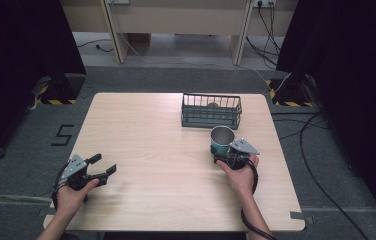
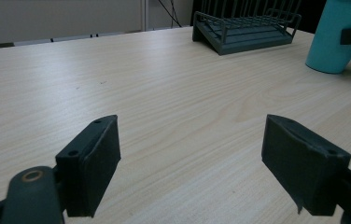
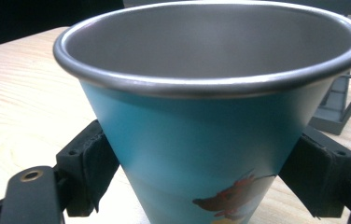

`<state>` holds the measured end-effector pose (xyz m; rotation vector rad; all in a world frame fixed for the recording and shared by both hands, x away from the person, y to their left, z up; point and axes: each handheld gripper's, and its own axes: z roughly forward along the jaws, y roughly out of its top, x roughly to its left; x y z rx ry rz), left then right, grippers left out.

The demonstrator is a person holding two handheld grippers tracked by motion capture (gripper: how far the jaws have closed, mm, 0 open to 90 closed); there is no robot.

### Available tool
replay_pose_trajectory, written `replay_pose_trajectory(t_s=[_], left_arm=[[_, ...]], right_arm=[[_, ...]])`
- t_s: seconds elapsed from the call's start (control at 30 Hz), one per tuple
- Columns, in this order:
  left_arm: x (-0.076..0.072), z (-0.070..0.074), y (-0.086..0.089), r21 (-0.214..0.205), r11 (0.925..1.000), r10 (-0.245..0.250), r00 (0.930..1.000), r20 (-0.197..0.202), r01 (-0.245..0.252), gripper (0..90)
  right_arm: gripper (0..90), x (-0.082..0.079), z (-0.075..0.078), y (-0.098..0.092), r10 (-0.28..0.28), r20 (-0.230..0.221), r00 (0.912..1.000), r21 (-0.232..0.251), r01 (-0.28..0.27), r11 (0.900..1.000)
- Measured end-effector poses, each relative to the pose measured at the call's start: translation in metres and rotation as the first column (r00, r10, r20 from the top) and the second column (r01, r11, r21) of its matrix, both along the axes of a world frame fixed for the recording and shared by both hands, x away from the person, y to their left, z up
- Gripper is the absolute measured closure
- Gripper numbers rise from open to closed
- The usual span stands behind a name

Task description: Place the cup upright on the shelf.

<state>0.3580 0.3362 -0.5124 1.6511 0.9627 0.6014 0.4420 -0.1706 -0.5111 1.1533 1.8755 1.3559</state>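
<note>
The right tongs [image 1: 224, 156] clamp a teal metal cup [image 1: 221, 141] low on its tapered wall, just short of the wire basket [image 1: 211, 111]. It looks light, rigid, slick (grip below the rim). The left tongs [image 1: 102, 167] gape apart, empty.

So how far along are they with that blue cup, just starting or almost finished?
Looks early. Done: the right tool has closed on the blue cup, jaws pressing both sides. In hand: the cup sits upright on the table, just in front of the wire basket. Left: probably moving it, perhaps to the basket. The left tool rests open, idle.
</note>
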Motion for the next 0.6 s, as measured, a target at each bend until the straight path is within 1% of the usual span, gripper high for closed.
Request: replay_pose_trajectory(t_s=[0.13, 0.23, 0.5, 0.6], left_arm=[[0.000, 0.000, 0.000, 0.000, 1.0000, 0.000, 1.0000, -0.001, 0.000, 19.0], [0.000, 0.000, 0.000, -0.001, 1.0000, 0.001, 1.0000, 0.000, -0.001, 19.0], [0.000, 0.000, 0.000, -0.001, 1.0000, 0.001, 1.0000, -0.002, -0.001, 19.1], [0.000, 0.000, 0.000, -0.002, 1.0000, 0.002, 1.0000, -0.003, -0.002, 19.1]], right_arm=[[19.0, 0.000, 0.001, 0.001, 0.013, -0.004, 0.9999, 0.015, -0.013, 0.9998], [19.1, 0.000, 0.002, 0.001, 0.018, -0.002, 0.9998, 0.012, -0.018, 0.9998], [19.1, 0.000, 0.009, 0.001, 0.013, 0.004, 0.9999, 0.034, -0.013, 0.9993], [19.1, 0.002, 0.014, 0.002, 0.006, 0.019, 0.9998, 0.039, -0.007, 0.9992]])
